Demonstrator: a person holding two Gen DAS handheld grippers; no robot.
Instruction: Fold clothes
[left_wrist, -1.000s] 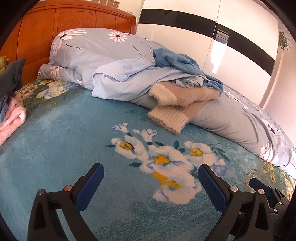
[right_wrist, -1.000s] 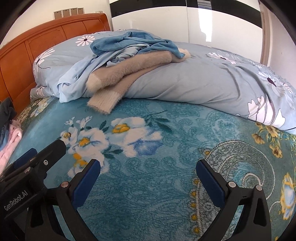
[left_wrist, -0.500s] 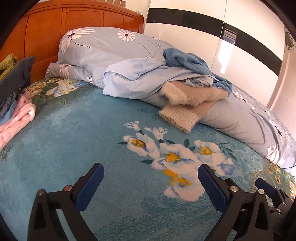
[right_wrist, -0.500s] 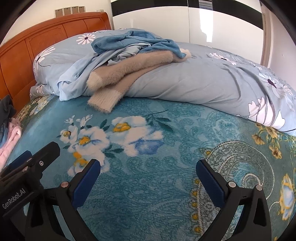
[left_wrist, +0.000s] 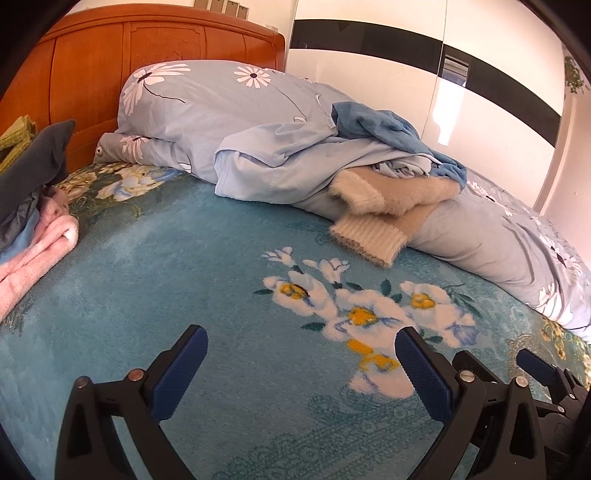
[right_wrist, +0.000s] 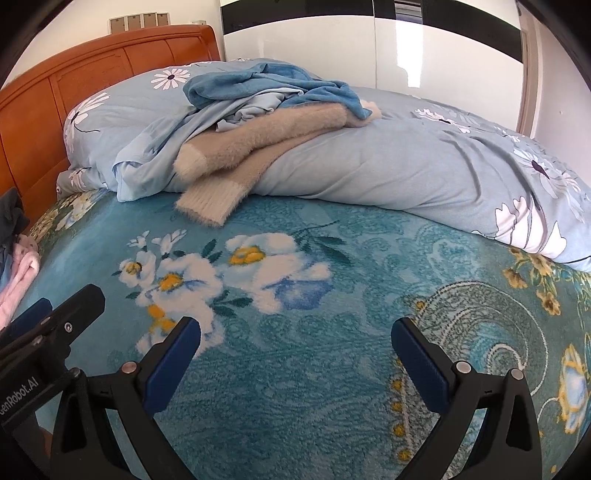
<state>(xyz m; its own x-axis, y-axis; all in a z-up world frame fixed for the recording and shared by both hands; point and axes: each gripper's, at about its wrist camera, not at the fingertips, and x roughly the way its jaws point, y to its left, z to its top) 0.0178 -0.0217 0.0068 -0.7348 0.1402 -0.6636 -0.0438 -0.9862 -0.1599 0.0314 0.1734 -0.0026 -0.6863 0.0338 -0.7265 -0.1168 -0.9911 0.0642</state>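
Note:
A heap of clothes lies on the rolled duvet at the back of the bed: a beige fuzzy sweater (left_wrist: 388, 206) (right_wrist: 258, 147), a light blue garment (left_wrist: 288, 162) (right_wrist: 155, 155) and a darker blue fleece (left_wrist: 388, 129) (right_wrist: 266, 85). My left gripper (left_wrist: 301, 356) is open and empty, low over the teal blanket. My right gripper (right_wrist: 295, 349) is open and empty beside it. The right gripper shows in the left wrist view at the lower right (left_wrist: 535, 369); the left gripper shows in the right wrist view at the lower left (right_wrist: 55, 325).
A teal floral blanket (left_wrist: 166, 277) (right_wrist: 332, 314) covers the bed. A flowered duvet roll (left_wrist: 207, 107) (right_wrist: 424, 166) lies along the back. Folded pink (left_wrist: 33, 251) and dark grey (left_wrist: 33, 166) clothes sit at the left by the wooden headboard (left_wrist: 110, 62).
Both wrist views have shifted: the clothes heap and blanket flowers sit further right in the left view. Both grippers stay open and empty.

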